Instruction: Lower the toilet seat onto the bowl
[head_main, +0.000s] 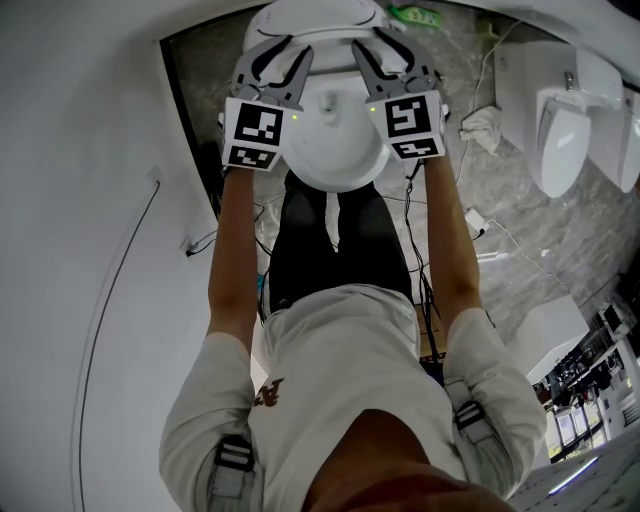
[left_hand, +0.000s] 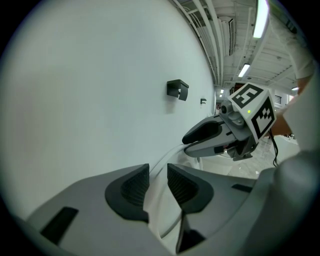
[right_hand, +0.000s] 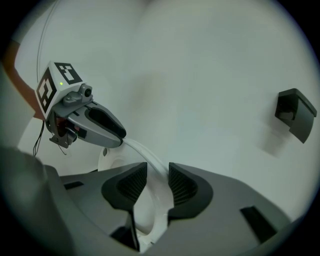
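From the head view, the white toilet (head_main: 335, 165) stands in front of me, its tank at the top. My left gripper (head_main: 285, 48) is at its left side and my right gripper (head_main: 375, 45) at its right. In the left gripper view, the thin white toilet seat rim (left_hand: 161, 212) fills the gap between the left gripper's (left_hand: 158, 182) pads, and the right gripper (left_hand: 200, 137) shows beyond it. In the right gripper view, the seat rim (right_hand: 150, 215) runs between the right gripper's (right_hand: 157, 185) spread pads toward the left gripper (right_hand: 112, 135). How far the seat tilts I cannot tell.
A white wall (head_main: 90, 200) with a cable (head_main: 120, 270) runs close on the left. White urinals (head_main: 560, 130) stand at the right, with a crumpled cloth (head_main: 482, 128) and cords on the marble floor. A black wall fitting (left_hand: 177, 89) (right_hand: 296, 114) juts out behind the toilet.
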